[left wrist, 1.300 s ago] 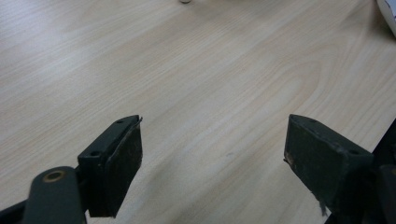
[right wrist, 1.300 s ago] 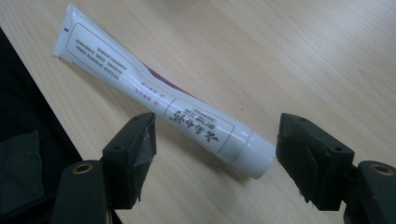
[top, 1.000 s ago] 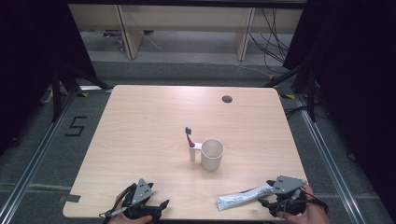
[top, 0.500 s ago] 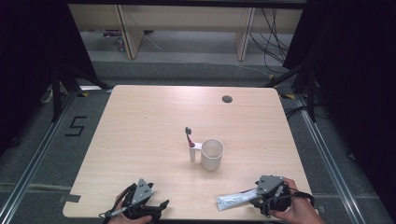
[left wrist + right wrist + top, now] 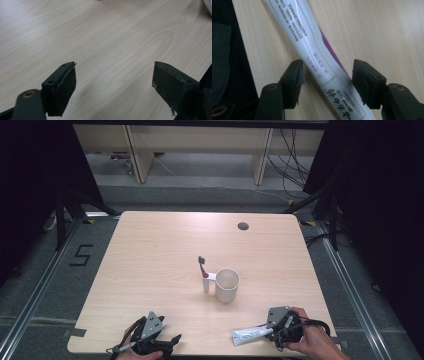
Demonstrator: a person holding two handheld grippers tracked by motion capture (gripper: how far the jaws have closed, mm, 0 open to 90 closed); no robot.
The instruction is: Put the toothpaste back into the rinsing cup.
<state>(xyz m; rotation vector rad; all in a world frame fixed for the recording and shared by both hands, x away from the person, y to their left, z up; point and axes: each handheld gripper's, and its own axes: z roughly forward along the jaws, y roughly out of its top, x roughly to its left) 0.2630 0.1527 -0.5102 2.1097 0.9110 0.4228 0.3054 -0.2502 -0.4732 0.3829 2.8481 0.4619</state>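
Looking down on a pale wooden desk. At its centre, an upright white cup, and touching its left side a toothbrush standing bristles up.

Near the front right edge, a white toothpaste tube lying flat. Around one end of it, the right claw, held in a hand coming in from below. Has slid along the desk onto the tube over the last second, jaws just now closing about halfway.

From the right claw's own camera: the tube, printed in small script with a purple stripe, running diagonally between two black jaws. One pad at the tube's edge, the other just apart from it with a sliver of wood between. Not yet squeezed, so by the look of it not yet held.

At the front left, the left claw resting low over bare wood, well apart from everything. From its camera, jaws spread wide, nothing between them.

Judged step: closing on the tube for a lift. A little more squeeze needed first.
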